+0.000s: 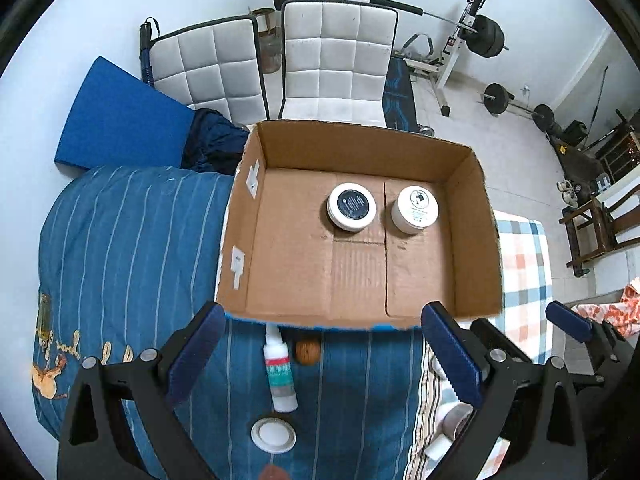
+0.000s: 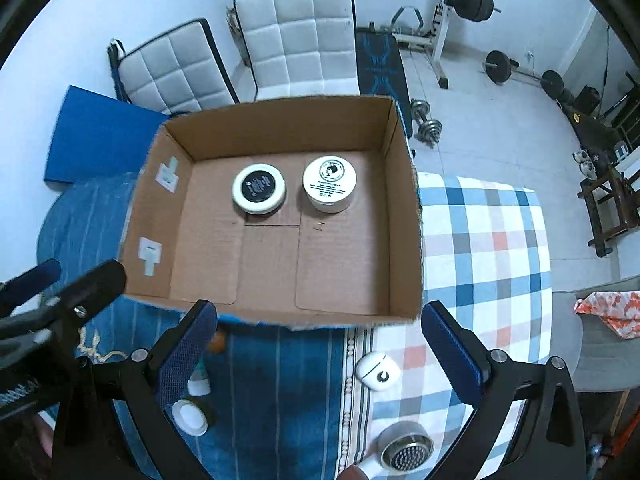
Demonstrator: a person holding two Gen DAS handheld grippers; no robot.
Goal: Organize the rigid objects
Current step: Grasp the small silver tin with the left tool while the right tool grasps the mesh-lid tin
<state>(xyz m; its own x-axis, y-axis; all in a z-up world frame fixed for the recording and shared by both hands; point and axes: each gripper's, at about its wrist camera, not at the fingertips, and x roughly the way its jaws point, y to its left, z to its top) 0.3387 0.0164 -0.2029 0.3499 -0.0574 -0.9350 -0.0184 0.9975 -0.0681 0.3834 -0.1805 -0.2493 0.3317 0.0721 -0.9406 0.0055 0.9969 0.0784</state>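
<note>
An open cardboard box (image 1: pixel 472 220) (image 2: pixel 404 216) stands on the bed and holds two round jars: one with a black lid (image 1: pixel 351 206) (image 2: pixel 259 189) and one with a white lid (image 1: pixel 414 209) (image 2: pixel 329 183). My left gripper (image 1: pixel 324 360) is open and empty, just before the box's near wall. Below it lie a white dropper bottle (image 1: pixel 279 372), a walnut (image 1: pixel 307 353) and a white round lid (image 1: pixel 273 434). My right gripper (image 2: pixel 320 356) is open and empty. Below it lie a white earbud case (image 2: pixel 377 370) and a metal-mesh device (image 2: pixel 405 450).
The bed has a blue striped cover (image 1: pixel 120 248) and a checked blanket (image 2: pixel 488 248). Two white padded chairs (image 1: pixel 336 64) stand behind the box. Weights and a bench (image 1: pixel 464 40) fill the floor at the right. The left gripper shows at the left edge of the right wrist view (image 2: pixel 48 304).
</note>
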